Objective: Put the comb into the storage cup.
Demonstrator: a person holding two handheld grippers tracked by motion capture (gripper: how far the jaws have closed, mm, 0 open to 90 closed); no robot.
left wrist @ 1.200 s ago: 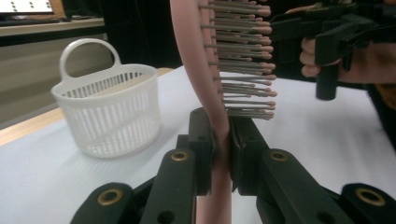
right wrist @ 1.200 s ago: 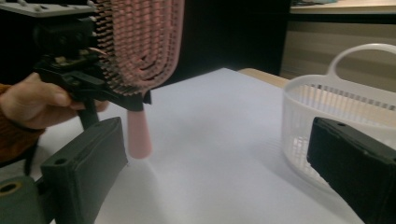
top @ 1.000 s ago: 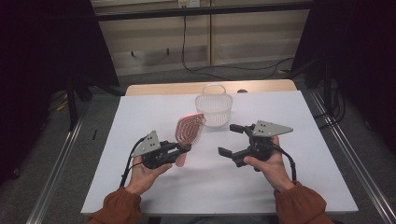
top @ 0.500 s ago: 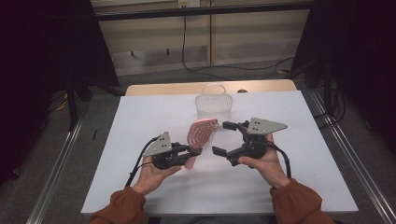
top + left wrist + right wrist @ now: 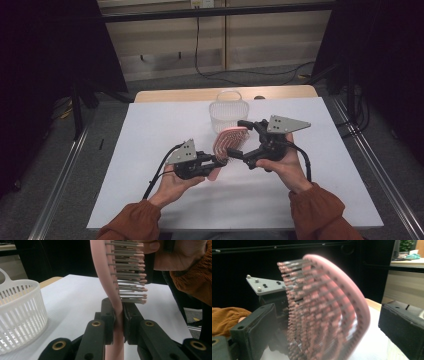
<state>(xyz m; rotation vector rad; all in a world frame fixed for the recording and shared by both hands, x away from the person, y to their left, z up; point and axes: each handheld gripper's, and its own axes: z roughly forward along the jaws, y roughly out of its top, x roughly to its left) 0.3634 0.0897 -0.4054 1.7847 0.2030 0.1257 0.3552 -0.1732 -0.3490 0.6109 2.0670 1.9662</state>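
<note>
A pink hairbrush (image 5: pixel 229 142) with metal bristles is held above the white table (image 5: pixel 150 130). My left gripper (image 5: pixel 222 161) is shut on its handle, and in the left gripper view the jaws (image 5: pixel 119 315) pinch the handle with the brush head (image 5: pixel 107 277) rising straight up. My right gripper (image 5: pixel 241 140) is open, its two jaws standing on either side of the brush head. In the right gripper view the bristled head (image 5: pixel 322 310) sits between the wide-apart jaws (image 5: pixel 324 322) with gaps on both sides.
A white slatted plastic basket (image 5: pixel 228 111) with a handle stands just behind the brush, at the table's far middle; it appears at the left in the left gripper view (image 5: pixel 20 310). A wooden edge (image 5: pixel 175 95) runs along the table's far side.
Both hands have drawn together toward the table's middle. The left gripper carried the brush to the right, and the right gripper rose and came in around the brush head.
</note>
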